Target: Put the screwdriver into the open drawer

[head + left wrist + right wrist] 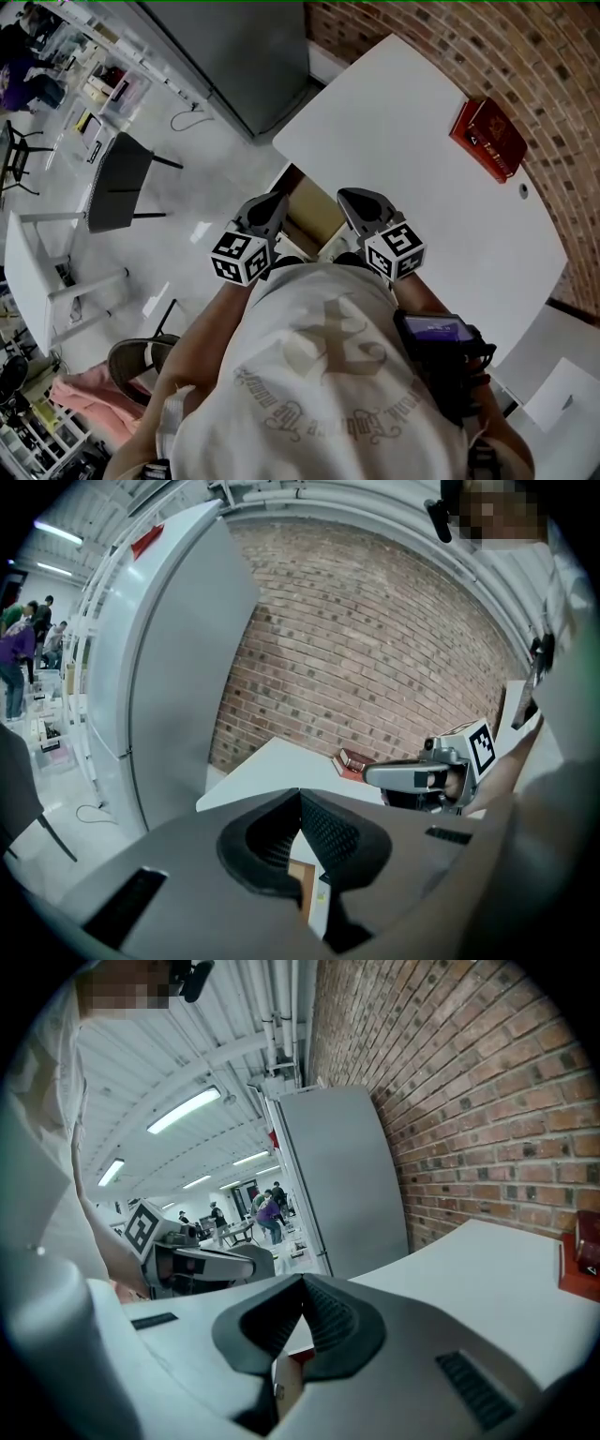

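My left gripper and right gripper hang side by side in front of my chest, just off the near corner of the white table. Both point forward and slightly down. In the left gripper view the left gripper has its pads together with nothing between them. The right gripper looks the same in its own view. Between and below them a tan wooden opening shows under the table edge, likely the open drawer. I see no screwdriver in any view.
A red box lies on the table near the brick wall. A tall grey cabinet stands beyond the table corner. A black chair and a second white table stand to the left on the pale floor.
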The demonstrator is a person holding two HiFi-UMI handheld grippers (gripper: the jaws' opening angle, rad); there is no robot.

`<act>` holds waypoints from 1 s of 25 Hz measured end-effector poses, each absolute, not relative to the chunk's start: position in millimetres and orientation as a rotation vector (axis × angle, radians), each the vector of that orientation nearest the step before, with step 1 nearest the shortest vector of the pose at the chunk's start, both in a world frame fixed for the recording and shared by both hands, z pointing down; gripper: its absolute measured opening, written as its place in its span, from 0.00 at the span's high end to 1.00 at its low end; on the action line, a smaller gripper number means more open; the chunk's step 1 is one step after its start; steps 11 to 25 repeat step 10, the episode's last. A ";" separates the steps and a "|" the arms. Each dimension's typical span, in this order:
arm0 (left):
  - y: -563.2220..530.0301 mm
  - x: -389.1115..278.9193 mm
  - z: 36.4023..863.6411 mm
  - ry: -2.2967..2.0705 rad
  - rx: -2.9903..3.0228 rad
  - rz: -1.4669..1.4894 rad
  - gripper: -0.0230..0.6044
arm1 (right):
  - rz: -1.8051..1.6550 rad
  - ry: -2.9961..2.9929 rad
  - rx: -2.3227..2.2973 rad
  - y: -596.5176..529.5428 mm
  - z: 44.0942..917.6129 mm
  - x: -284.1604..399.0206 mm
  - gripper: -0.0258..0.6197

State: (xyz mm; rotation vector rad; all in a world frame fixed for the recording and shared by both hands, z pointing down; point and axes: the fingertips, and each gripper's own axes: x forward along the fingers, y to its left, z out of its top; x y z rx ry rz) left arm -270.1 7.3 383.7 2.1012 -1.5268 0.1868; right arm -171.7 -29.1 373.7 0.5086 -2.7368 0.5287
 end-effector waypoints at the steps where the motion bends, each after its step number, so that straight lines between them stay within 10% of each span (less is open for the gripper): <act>1: 7.6 -269.6 383.9 -1.529 2.101 0.189 0.93 | 0.526 -2.736 0.504 -29.1 374.2 -171.5 0.93; 25: 7.4 -270.3 385.7 -1.561 2.083 0.204 0.93 | 0.516 -2.745 0.464 -32.4 375.8 -169.7 0.93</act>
